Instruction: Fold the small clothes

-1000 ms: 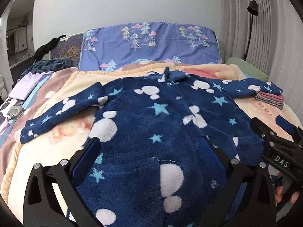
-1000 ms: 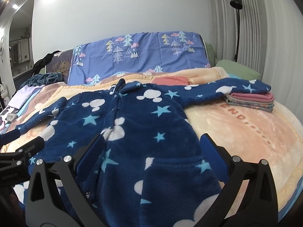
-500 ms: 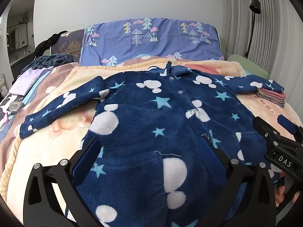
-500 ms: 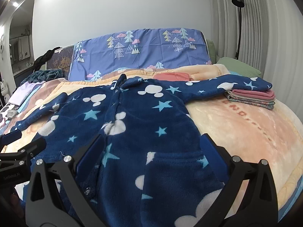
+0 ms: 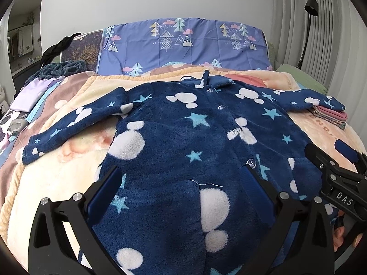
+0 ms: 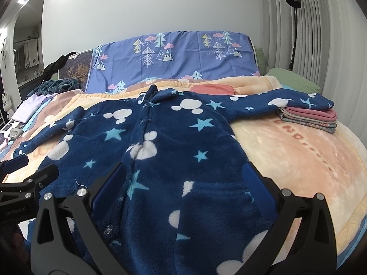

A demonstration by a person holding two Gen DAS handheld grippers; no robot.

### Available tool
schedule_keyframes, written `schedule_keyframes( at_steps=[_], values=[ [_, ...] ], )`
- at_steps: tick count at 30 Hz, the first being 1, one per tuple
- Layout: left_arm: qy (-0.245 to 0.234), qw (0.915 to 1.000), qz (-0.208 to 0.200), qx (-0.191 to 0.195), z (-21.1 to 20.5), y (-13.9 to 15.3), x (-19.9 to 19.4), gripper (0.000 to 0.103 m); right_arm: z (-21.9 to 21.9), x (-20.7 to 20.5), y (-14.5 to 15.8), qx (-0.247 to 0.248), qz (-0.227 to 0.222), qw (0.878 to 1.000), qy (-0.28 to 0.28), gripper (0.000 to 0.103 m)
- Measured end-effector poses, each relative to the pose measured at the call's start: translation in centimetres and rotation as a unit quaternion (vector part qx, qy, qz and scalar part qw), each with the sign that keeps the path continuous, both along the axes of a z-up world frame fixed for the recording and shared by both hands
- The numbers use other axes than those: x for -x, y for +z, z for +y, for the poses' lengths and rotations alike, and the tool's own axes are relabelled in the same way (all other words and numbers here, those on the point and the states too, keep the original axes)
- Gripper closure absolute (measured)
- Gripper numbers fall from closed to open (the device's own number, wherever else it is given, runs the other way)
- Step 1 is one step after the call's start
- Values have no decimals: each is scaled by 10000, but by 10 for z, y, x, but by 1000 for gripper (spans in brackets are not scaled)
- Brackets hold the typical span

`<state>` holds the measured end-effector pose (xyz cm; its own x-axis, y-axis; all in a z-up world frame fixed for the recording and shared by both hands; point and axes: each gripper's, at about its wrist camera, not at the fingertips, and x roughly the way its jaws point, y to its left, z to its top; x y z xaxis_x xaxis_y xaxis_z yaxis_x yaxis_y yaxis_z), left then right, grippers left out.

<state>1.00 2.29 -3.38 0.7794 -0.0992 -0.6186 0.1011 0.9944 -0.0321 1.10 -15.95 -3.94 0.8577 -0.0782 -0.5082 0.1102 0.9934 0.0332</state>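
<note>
A navy fleece garment [image 5: 183, 142] with white mouse-head shapes and light blue stars lies spread flat on the bed, buttons up and both sleeves stretched out. Its right sleeve end rests on a pile of folded clothes [image 6: 309, 116]. My left gripper [image 5: 181, 183] hangs open just above the garment's lower left part, nothing between its fingers. My right gripper [image 6: 185, 181] is open too, over the lower right part [image 6: 195, 183]. Each gripper shows at the edge of the other's view: the right gripper [image 5: 330, 160], the left gripper [image 6: 27, 167].
The garment lies on a peach blanket [image 6: 298, 160] covering the bed. A purple pillow [image 5: 183, 43] with tree prints stands at the headboard. Other fabrics [image 5: 34, 87] lie along the bed's left side. A black floor lamp [image 6: 293, 23] and curtains stand at the right.
Both grippers have drawn back and risen slightly, so more of the garment and the left sleeve shows. The garment lies as before.
</note>
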Motion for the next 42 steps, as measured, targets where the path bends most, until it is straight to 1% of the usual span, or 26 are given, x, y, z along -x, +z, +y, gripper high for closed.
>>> schedule_keyframes(
  at_steps=[15,20,26,31,37,42],
  values=[
    [-92,9998,86,128,-2,-3,-3,1,1,-5,-2,-2,33,10000,-9,2],
    [-102,9997,111,210,0,-4,-4,1,5,-7,-5,157,87,9998,42,2],
    [-108,9995,138,247,0,-6,-6,1,7,-8,-7,175,93,9998,42,2],
    [-140,9995,138,266,0,-7,-6,1,8,-8,-5,316,104,9994,-52,2],
    [-205,9992,137,315,0,-7,-6,1,6,-7,-3,325,123,9993,-122,2],
    [-151,9989,170,403,8,-6,-6,1,5,-7,-4,318,144,9993,-144,2]
  ],
)
